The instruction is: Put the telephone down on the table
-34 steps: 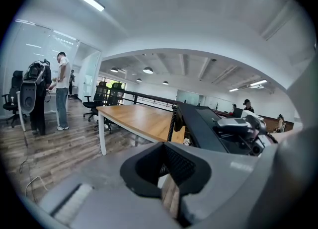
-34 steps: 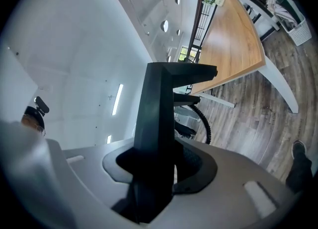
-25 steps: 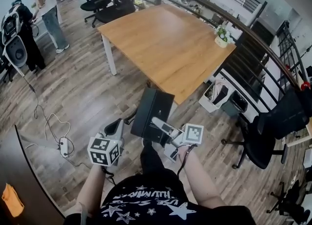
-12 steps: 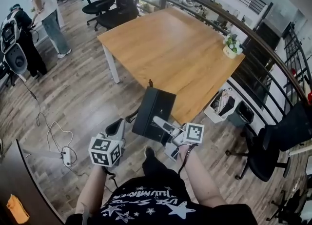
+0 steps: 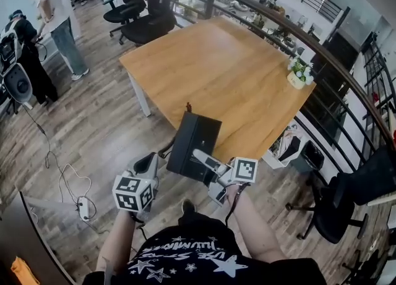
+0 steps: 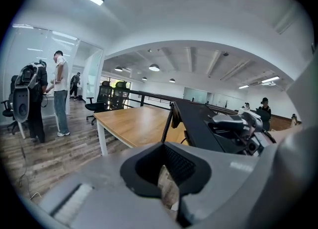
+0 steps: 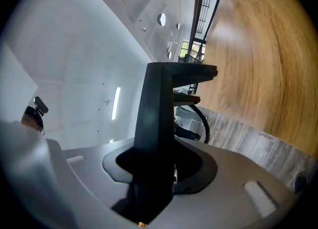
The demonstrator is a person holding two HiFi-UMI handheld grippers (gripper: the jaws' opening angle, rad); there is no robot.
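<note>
A black telephone [image 5: 195, 141] hangs upright in the air, close to the near corner of the wooden table [image 5: 210, 73]. My right gripper [image 5: 199, 157] is shut on the telephone's lower edge. In the right gripper view the telephone [image 7: 156, 104] rises as a dark slab from between the jaws of my right gripper [image 7: 154, 173]. My left gripper [image 5: 148, 163] is beside it on the left, jaws together. A coiled cord [image 6: 166, 121] runs from the telephone [image 6: 198, 123] down behind my left gripper [image 6: 168, 176]; I cannot tell whether they touch.
Two people [image 5: 59, 24] stand at the far left near black office chairs [image 5: 136, 15]. A small potted plant [image 5: 299, 72] sits at the table's right edge by a dark railing [image 5: 334, 61]. A power strip [image 5: 83, 206] with cables lies on the floor. Another chair [image 5: 346, 197] stands right.
The table has come nearer and sits lower in the head view. Both grippers and the telephone keep the same pose to each other and have moved toward the table together.
</note>
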